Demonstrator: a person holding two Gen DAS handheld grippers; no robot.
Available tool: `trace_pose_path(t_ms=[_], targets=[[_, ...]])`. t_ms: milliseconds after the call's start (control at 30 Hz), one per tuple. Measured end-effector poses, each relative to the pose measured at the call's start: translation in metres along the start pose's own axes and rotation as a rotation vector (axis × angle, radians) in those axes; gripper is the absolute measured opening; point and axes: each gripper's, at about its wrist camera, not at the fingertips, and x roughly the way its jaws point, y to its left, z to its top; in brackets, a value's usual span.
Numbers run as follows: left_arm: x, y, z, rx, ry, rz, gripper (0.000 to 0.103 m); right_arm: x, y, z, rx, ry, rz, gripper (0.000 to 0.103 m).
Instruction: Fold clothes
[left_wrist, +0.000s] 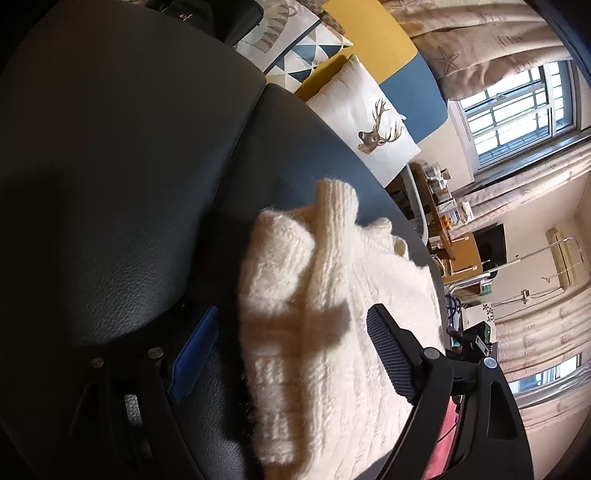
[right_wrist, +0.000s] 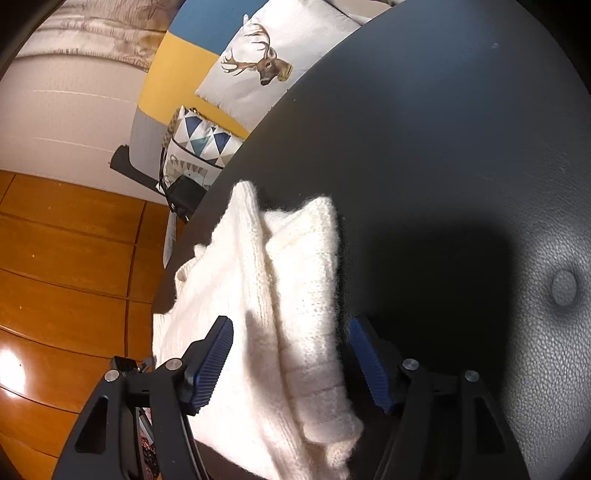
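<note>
White knit sweater (left_wrist: 332, 332) (right_wrist: 280, 325), partly folded, on dark leather seat (left_wrist: 110, 221) (right_wrist: 461, 166). Left gripper (left_wrist: 288, 354) spread wide across the knit, gripping nothing. Right gripper (right_wrist: 291, 362) likewise parted, straddling a bunched fold. Deer-print cushion (left_wrist: 369, 125) (right_wrist: 258, 62) behind.

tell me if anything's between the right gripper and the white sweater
Nothing visible. The right gripper is open, with its blue pads either side of a folded edge of the white sweater, which lies on the dark leather seat. No other object sits between pads and knit.
</note>
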Motion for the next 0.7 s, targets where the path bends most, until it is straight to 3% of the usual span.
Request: trace_pose_path(t_ms=[267,500,700], targets=[[0.015,-0.022,0.002,0.086,-0.007,0.002,0.085,0.013,0.008,0.002,-0.018,0.017,0.024,0.07],[0.02,-0.024,0.008,0.065,-0.047,-0.005,0.085,0.032,0.024,0.005,-0.076,0.043,0.046,0.07],[0.032,-0.055,-0.006,0.29,-0.06,0.175,0.085,0.04,0.036,0.003,-0.148,0.049,-0.018,0.064]])
